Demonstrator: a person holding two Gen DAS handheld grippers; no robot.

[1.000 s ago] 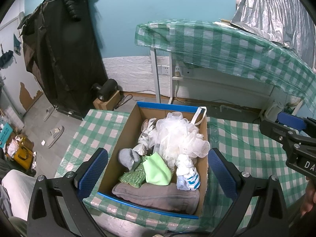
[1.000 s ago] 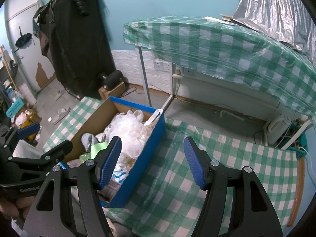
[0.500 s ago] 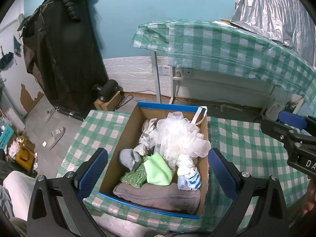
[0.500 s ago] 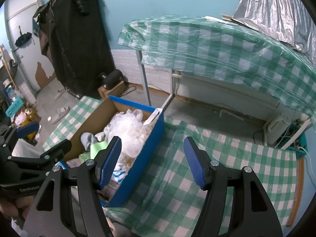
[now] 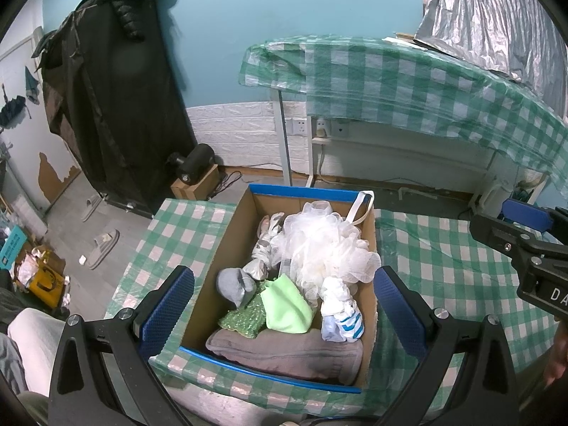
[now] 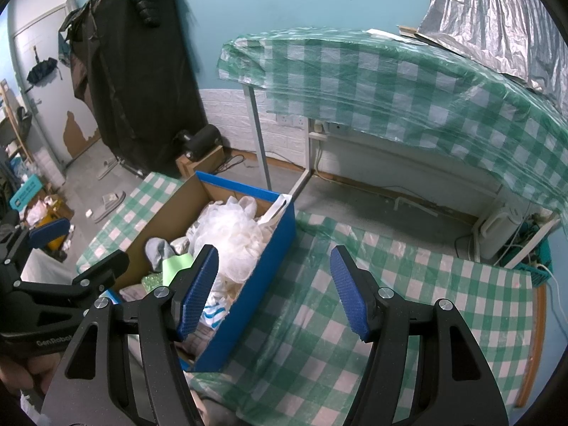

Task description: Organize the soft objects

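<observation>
Soft goods (white mesh bath puff (image 5: pixel 321 245), pale green cloth (image 5: pixel 287 307), grey folded towel (image 5: pixel 284 353)) heaped in blue-edged cardboard box (image 5: pixel 301 191) on green-checked tablecloth (image 6: pixel 319 337), left gripper (image 5: pixel 280 305) and right gripper (image 6: pixel 273 289) both wide-jawed, empty; equally fitting sorting ahead or packing finished.

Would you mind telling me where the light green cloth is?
Left wrist view: the green cloth lies in the box, between grey sock and striped sock.
</observation>
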